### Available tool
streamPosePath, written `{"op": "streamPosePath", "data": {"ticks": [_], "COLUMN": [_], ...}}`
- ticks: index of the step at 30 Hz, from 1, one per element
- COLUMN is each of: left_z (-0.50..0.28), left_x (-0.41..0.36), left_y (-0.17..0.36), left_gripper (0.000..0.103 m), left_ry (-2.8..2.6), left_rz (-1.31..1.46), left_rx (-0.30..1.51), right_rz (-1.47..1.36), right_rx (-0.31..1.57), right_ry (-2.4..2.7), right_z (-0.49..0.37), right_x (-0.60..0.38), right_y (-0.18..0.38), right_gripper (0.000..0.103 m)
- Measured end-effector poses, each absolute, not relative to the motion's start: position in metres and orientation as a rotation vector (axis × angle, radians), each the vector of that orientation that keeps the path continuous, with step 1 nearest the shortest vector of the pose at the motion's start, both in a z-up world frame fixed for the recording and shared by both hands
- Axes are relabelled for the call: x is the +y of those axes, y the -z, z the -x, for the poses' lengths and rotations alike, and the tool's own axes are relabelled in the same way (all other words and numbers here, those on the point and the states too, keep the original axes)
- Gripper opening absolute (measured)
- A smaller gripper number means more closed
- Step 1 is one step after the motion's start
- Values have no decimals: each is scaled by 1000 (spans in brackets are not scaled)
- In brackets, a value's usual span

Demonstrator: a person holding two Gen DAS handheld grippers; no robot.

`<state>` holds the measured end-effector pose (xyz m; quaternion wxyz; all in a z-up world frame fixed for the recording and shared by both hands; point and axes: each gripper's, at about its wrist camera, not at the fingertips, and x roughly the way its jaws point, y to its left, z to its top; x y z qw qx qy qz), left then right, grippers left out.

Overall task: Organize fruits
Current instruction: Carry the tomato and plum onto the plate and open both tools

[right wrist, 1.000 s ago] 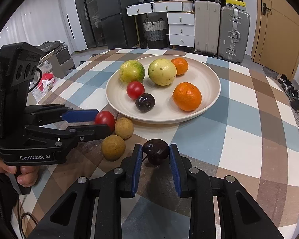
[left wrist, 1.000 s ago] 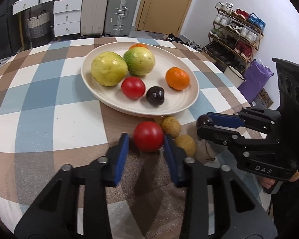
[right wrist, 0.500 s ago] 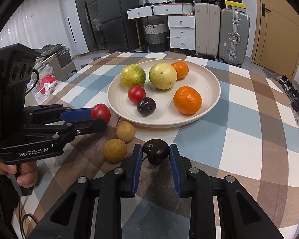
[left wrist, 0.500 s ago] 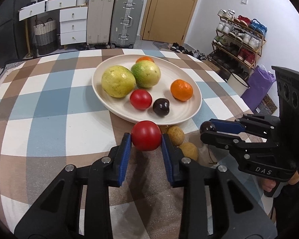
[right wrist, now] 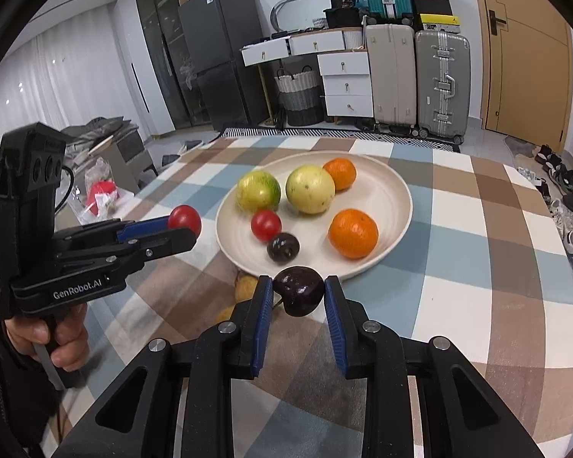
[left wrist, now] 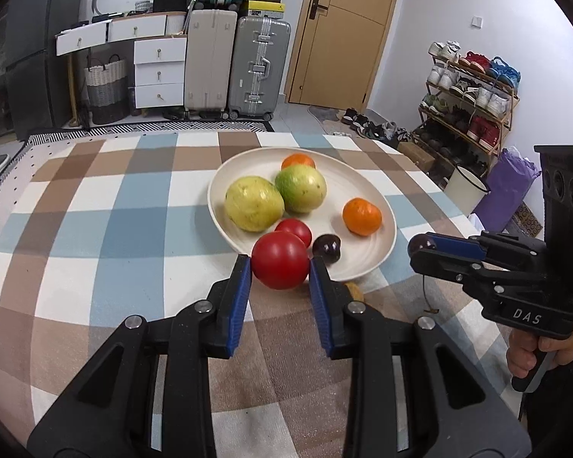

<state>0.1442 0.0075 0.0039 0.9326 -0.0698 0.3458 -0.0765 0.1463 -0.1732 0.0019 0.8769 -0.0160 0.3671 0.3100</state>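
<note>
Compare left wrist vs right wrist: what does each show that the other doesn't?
Left wrist only: shoe rack, purple bag.
Right wrist only: fridge, white curtains.
Both: plate of fruit, left hand-held gripper shut on the red tomato, right hand-held gripper shut on the dark cherry, suitcases.

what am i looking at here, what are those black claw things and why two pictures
Those are hand-held two-finger grippers, one in each of a person's hands, each with a camera looking along its fingers. One picture comes from the left gripper, clamped on a red tomato. The other comes from the right gripper, clamped on a dark cherry. Both are raised near a cream plate on a checked tablecloth, holding two green-yellow fruits, two oranges, a tomato and a cherry.
</note>
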Motion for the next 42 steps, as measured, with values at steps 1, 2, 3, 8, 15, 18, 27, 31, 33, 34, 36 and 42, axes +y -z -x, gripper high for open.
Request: {"op": "streamPosePath", "data": {"ticks": [1, 2, 3, 8, 15, 18, 27, 31, 33, 34, 36, 42], "left_z": [-145, -144, -145, -150, -164, -172, -197, -203, -206, -208, -212, -218], "left_x": [7, 7, 7, 3, -3, -6, -8, -4, -3, -2, 0, 1], "left_y": [-6, -10, -12, -27, -41, -45, -45, -36, -30, -27, -20, -8], "left_gripper": [28, 28, 28, 28, 28, 28, 28, 28, 28, 28, 28, 28], "left_ry": [156, 154, 148, 127, 128, 127, 115, 93, 89, 82, 77, 105], "left_rz": [143, 142, 136, 109, 99, 91, 73, 71, 76, 76, 81, 114], "left_rx": [703, 695, 687, 662, 635, 623, 616, 627, 629, 633, 641, 648], "right_rz": [25, 17, 11, 7, 6, 7, 7, -8, -8, -10, -11, 13], "right_rx": [757, 750, 742, 710, 693, 685, 681, 685, 696, 707, 724, 749], "right_ry": [-644, -644, -644, -636, -637, -637, -625, -620, -619, -617, -609, -600], "right_z": [-148, -149, -150, -158, -170, -177, -201, -213, -217, -220, -224, -231], "right_x": [-174, -175, -175, -175, -172, -171, -167, -168, -167, -167, -167, -157], "right_y": [-6, -10, -14, -31, -44, -48, -52, -50, -44, -40, -33, -15], "right_gripper": [28, 28, 28, 28, 28, 28, 28, 28, 28, 28, 28, 28]}}
